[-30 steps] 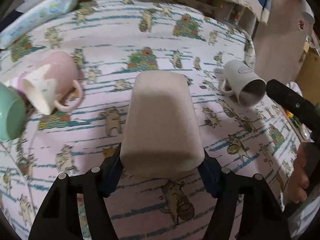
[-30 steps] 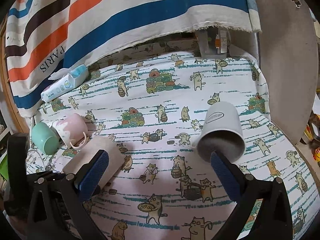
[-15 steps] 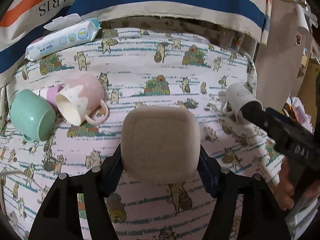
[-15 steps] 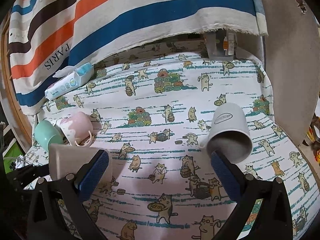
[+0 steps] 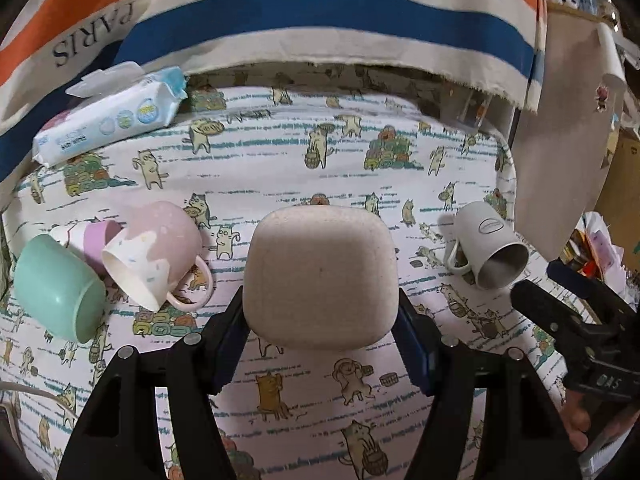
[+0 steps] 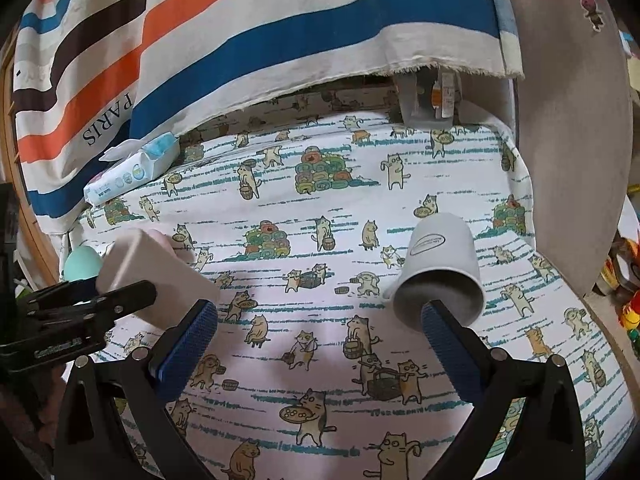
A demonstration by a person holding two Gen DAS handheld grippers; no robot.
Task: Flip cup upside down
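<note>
My left gripper (image 5: 320, 320) is shut on a beige square-bottomed cup (image 5: 320, 276), its flat base pointing forward at the camera, held above the cat-print cloth. The same cup (image 6: 156, 280) shows at the left of the right wrist view, tilted, in the left gripper's black fingers. My right gripper (image 6: 320, 340) is open and empty above the cloth. A grey mug (image 6: 440, 272) lies on its side just beyond the right finger, mouth toward me; it also shows in the left wrist view (image 5: 488, 252).
A pink mug (image 5: 156, 252), a mint cup (image 5: 56, 284) and a small lilac cup (image 5: 100, 236) lie on their sides at the left. A wipes pack (image 5: 112, 112) lies at the back left under a striped hanging cloth (image 6: 280, 32). The table edge curves at the right.
The left gripper has lifted and turned the beige cup so its base faces the camera more squarely. The right gripper stayed open and shifted slightly.
</note>
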